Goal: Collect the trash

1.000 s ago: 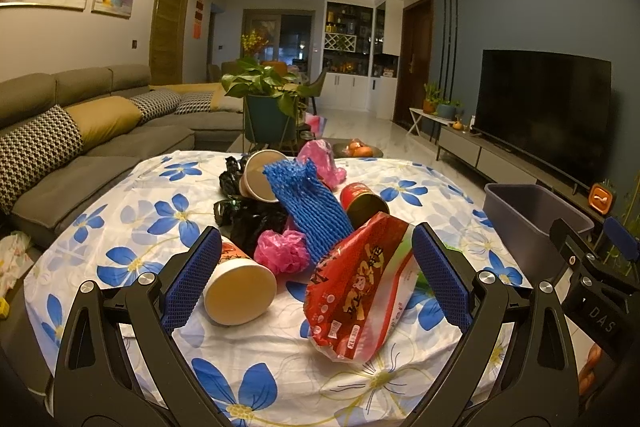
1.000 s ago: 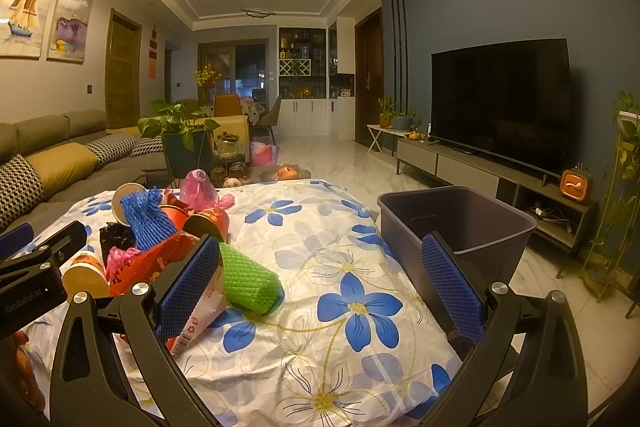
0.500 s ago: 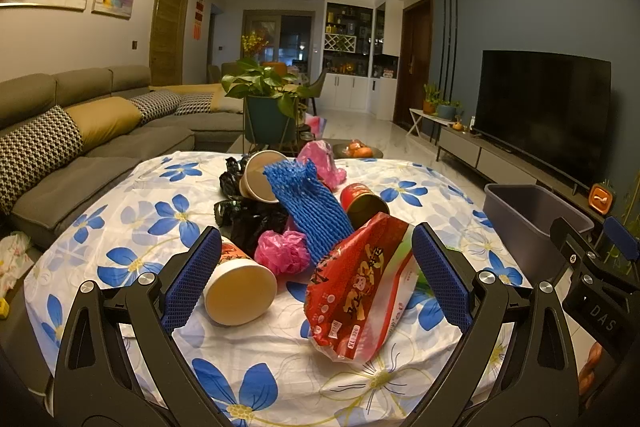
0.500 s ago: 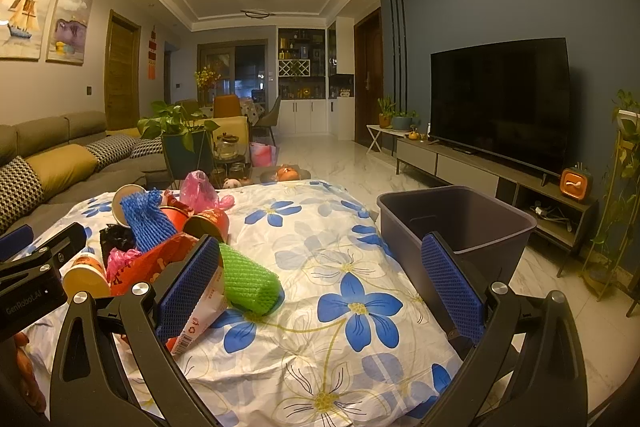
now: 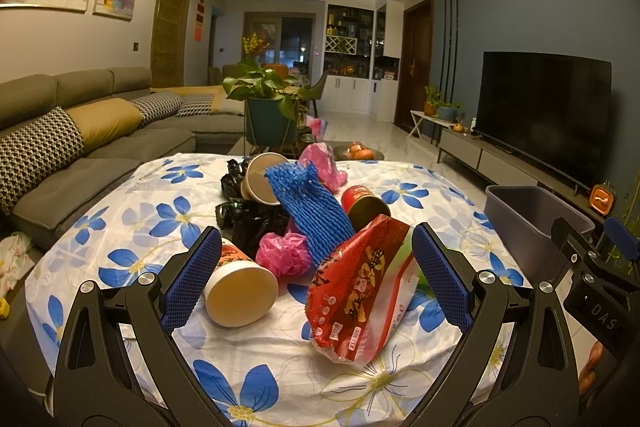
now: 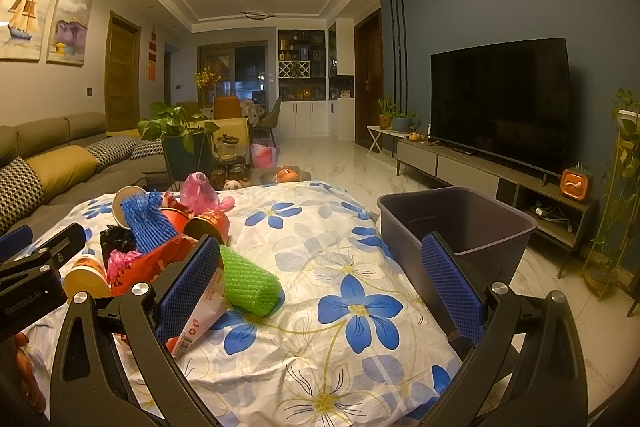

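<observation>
— Grippers?

— My left gripper (image 5: pixel 316 281): fingers spread wide, nothing between the pads, held low over the near edge of the table (image 5: pixel 120 227). My right gripper (image 6: pixel 320 291): likewise spread and unloaded, off to the right, its right finger in front of the grey bin (image 6: pixel 456 223).

— Trash on the flowered cloth?

— One heap, left of centre. Item: red snack bag (image 5: pixel 360 291), nearest my left fingers. Item: paper cup (image 5: pixel 240 289) on its side, touching my left pad's inner edge in the picture. Item: pink plastic wad (image 5: pixel 282 253). Item: blue foam net (image 5: pixel 310 215) leaning over black bags (image 5: pixel 252 219). Item: red can (image 5: pixel 364 201). Item: green foam net (image 6: pixel 248 281), just beside the bag.

— The bin?

— At the table's right edge, apart from the heap.
</observation>
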Tool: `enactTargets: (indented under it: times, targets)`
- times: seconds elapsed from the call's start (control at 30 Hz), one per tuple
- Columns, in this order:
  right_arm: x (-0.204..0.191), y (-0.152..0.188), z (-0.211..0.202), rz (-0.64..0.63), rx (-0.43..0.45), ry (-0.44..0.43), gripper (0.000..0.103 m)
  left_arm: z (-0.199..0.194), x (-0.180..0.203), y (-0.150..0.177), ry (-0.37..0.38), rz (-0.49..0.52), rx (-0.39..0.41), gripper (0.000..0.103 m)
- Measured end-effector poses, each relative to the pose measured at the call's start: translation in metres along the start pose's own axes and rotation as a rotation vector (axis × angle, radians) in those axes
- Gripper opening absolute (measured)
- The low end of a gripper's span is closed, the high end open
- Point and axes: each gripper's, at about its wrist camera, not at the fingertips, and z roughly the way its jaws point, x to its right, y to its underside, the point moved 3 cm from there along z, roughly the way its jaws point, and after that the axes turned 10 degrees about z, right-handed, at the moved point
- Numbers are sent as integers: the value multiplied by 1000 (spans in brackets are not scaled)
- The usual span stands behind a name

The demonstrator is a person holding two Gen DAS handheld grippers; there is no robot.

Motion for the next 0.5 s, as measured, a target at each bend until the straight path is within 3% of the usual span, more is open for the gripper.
enactTargets:
  times: [0.5]
  targets:
    - [-3, -2, 2, 2, 4, -3, 98, 0, -2, 0, -2, 0, 6, 94]
